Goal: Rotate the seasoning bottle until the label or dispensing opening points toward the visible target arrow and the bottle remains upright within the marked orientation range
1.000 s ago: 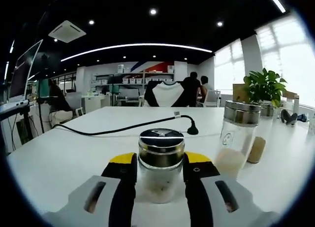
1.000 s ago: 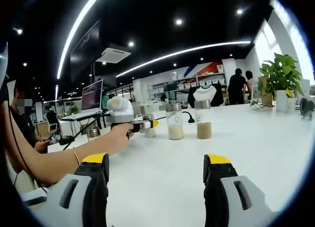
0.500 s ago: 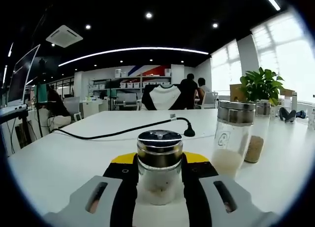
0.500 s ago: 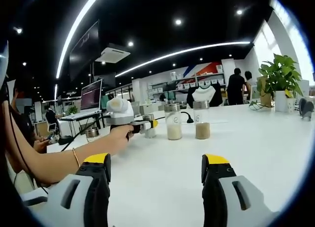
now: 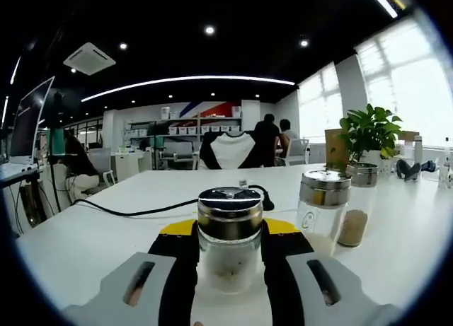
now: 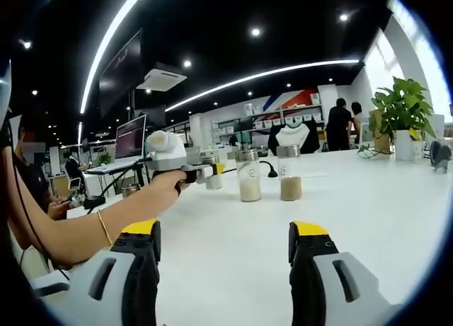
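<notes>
Currently, count: three bottles on the white table (image 5: 85,234) — one short bottle (image 5: 229,237) between the left gripper's jaws, and two tall jars (image 5: 320,211) just right of it and a little farther off.
Left gripper (image 5: 229,234): its yellow-tipped jaws press on both sides of the short bottle; in the right gripper view the person's hand (image 6: 164,187) carries it up to the left, with the bottle at its tip.
Right gripper (image 6: 223,230): jaws spread wide over bare table, pinching nothing.
Bottle: upright, centred between the left jaws; I cannot make out any label or opening direction.
Around: a black cable (image 5: 141,211) runs across the table behind the bottle from the left; a potted plant (image 5: 368,131) stands far right, past the jars.
Materials: clear glass bodies, round shiny metal lids; the short bottle holds a little pale grain, the nearer jar white powder, the farther jar (image 5: 356,202) brown powder.
</notes>
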Demonstrator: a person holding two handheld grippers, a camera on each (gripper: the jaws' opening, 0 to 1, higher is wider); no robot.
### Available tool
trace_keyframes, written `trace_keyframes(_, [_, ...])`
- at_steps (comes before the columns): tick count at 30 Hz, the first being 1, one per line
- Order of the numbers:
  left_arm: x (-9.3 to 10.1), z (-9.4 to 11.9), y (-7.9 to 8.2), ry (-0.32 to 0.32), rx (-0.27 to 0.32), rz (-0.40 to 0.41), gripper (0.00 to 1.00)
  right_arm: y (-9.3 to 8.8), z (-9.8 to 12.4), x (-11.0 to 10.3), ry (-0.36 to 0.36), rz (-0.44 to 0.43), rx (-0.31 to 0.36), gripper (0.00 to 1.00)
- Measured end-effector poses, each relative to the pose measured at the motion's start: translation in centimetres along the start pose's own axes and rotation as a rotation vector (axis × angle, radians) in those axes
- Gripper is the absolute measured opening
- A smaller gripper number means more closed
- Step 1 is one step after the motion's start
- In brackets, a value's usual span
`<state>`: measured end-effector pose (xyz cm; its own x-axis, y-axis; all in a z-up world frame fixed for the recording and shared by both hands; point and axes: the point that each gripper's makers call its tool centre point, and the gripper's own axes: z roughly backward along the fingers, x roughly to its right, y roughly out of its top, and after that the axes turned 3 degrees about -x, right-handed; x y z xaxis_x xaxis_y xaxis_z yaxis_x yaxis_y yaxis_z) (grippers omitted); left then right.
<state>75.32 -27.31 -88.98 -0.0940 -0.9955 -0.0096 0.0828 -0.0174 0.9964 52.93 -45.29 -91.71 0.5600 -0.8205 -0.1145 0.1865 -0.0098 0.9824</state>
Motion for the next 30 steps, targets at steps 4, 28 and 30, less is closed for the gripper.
trace_keyframes(4, [0.1,0.8,1.5,-0.010,0.033,-0.012,0.36,0.0,0.0,-0.1,0.002,0.001,-0.002,0.74])
trace_keyframes(28, [2.1,2.6,4.1,-0.101,0.092,-0.008,0.36,0.4,0.6,-0.7,-0.007,0.010,0.006,0.73])
trace_keyframes(30, [2.4,2.9,4.5,-0.115,0.102,-0.008,0.35,0.4,0.6,-0.7,-0.009,0.010,0.006,0.73])
